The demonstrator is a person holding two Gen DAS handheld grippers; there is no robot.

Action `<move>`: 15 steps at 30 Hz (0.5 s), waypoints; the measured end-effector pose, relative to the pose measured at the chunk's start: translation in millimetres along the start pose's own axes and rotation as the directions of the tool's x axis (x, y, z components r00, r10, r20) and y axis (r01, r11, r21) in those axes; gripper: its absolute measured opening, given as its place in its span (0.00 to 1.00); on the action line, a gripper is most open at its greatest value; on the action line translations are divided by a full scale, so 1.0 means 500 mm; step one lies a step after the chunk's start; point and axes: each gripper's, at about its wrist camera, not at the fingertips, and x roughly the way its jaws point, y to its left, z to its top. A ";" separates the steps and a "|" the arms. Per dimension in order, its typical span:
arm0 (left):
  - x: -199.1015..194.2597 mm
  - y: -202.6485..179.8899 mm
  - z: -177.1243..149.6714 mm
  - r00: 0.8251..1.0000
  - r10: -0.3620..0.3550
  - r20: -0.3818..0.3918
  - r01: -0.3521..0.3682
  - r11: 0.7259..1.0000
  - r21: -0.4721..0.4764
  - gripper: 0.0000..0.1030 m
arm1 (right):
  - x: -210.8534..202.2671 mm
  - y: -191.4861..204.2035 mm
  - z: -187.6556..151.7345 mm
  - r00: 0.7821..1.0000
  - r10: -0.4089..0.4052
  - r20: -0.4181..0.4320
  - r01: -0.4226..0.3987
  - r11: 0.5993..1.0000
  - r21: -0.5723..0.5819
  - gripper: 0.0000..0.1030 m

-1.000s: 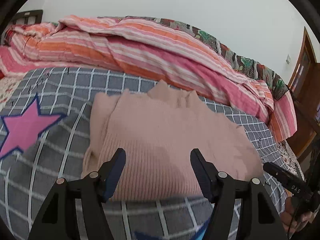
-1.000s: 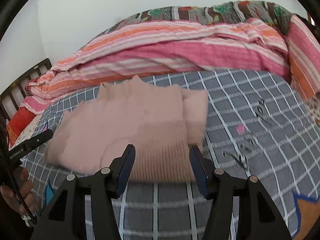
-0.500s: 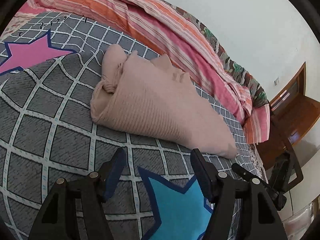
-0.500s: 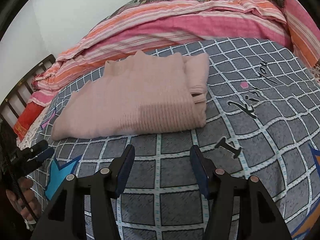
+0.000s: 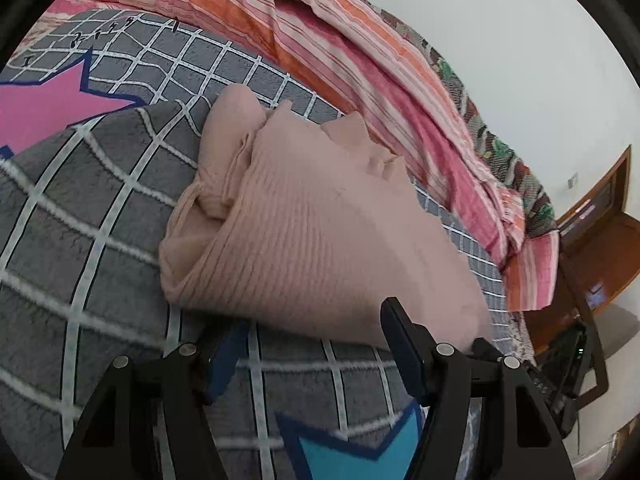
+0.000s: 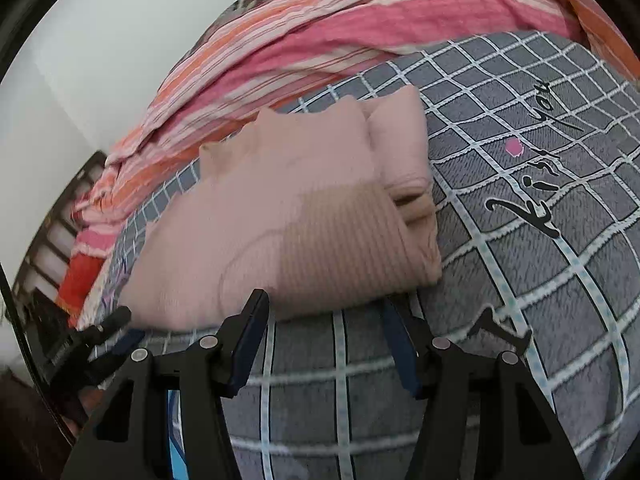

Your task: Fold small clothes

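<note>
A pale pink ribbed sweater (image 5: 304, 236) lies folded into a long bundle on the grey checked blanket (image 5: 80, 208); it also shows in the right wrist view (image 6: 288, 224). My left gripper (image 5: 312, 328) is open, its fingers at the sweater's near edge, one finger low against the blanket under that edge. My right gripper (image 6: 324, 312) is open at the near edge of the sweater's other end. Neither holds cloth. The left gripper shows at the lower left of the right wrist view (image 6: 100, 340).
A striped pink and orange quilt (image 5: 328, 40) is heaped along the far side of the bed, also in the right wrist view (image 6: 360, 28). A wooden door (image 5: 600, 216) and dark furniture stand right of the bed. A dark headboard (image 6: 52, 232) is at left.
Both grippers pulled back from the sweater, then came in low again to its near edge. The sweater stays folded on the blanket. Both grippers stayed open.
</note>
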 end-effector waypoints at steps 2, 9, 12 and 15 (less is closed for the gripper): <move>0.010 -0.003 0.009 1.000 0.017 0.004 -0.017 1.000 -0.002 0.63 | 0.006 -0.004 0.010 1.000 0.007 0.000 -0.007 1.000 0.028 0.56; 0.034 -0.003 0.024 0.999 0.048 0.025 -0.048 0.999 0.009 0.62 | 0.025 -0.009 0.031 1.000 0.007 -0.006 -0.006 0.999 0.042 0.56; 0.037 -0.010 0.017 0.996 0.067 0.054 -0.070 0.996 0.054 0.62 | 0.036 -0.010 0.035 1.000 0.002 0.002 -0.002 1.000 0.021 0.56; 0.039 -0.016 0.014 0.993 0.090 0.074 -0.096 0.993 0.073 0.62 | 0.048 -0.004 0.025 0.998 -0.022 0.051 0.024 0.998 -0.049 0.56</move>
